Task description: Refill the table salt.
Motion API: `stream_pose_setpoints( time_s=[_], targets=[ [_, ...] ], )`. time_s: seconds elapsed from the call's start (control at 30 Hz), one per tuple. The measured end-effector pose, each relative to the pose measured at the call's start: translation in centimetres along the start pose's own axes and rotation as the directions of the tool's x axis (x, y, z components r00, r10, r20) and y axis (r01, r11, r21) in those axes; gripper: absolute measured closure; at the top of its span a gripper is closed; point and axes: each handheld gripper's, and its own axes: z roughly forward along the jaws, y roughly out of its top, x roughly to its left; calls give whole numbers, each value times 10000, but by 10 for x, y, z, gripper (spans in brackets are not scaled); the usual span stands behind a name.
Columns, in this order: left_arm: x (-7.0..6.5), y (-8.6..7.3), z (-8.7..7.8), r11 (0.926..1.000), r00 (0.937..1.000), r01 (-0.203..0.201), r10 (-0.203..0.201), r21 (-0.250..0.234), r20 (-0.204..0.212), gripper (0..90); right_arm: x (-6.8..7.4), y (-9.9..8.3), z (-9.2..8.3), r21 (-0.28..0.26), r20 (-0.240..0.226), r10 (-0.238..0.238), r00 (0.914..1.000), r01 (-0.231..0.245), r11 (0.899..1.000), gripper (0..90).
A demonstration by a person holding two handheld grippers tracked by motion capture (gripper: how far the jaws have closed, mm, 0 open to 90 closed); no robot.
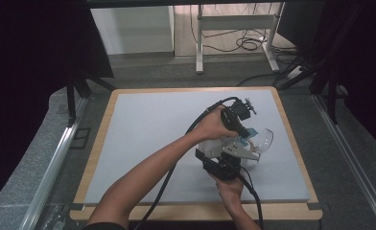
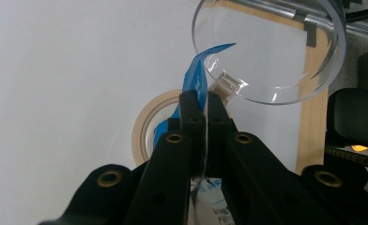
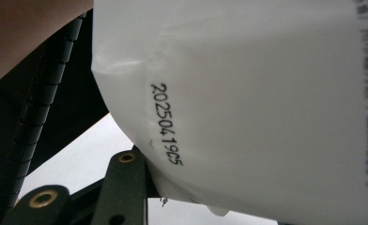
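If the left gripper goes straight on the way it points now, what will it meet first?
Probably the clear plastic bowl. The left gripper, shut on the bag's blue edge, points at its near rim; depth is unclear. The tape roll lies lower, beside the jaws.

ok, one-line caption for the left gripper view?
Left gripper shut on blue packet tab, clear plastic cup and tape roll beyond.

The high view looks forward and down over the whole table [image 1: 143, 124], while both gripper views sit very near, probably sharing the white bag [image 3: 266, 93] toward four o'clock.
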Motion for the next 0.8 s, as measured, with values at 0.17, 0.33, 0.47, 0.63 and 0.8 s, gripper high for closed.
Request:
stream_pose_setpoints(
  time_s=[0.17,0.33,0.47,0.63,0.8],
  targets=[
    [1,0,2,10000,10000,8,-8,8,21,899,-1,-1,1,21,28,18,10000,-18,10000,603],
    [1,0,3,10000,10000,-6,6,32,27,899,-2,-1,1,40,34,22,10000,-23,10000,603],
    [2,-1,3,10000,10000,6,-6,22,26,899,-2,-1,1,62,34,52,10000,-52,10000,603],
    [2,-2,4,10000,10000,28,-28,37,30,899,-2,-2,2,65,52,51,10000,-52,10000,603],
    [2,-1,5,10000,10000,71,-71,45,57,899,-2,-2,2,48,40,105,9999,-106,9999,603]
  ],
)
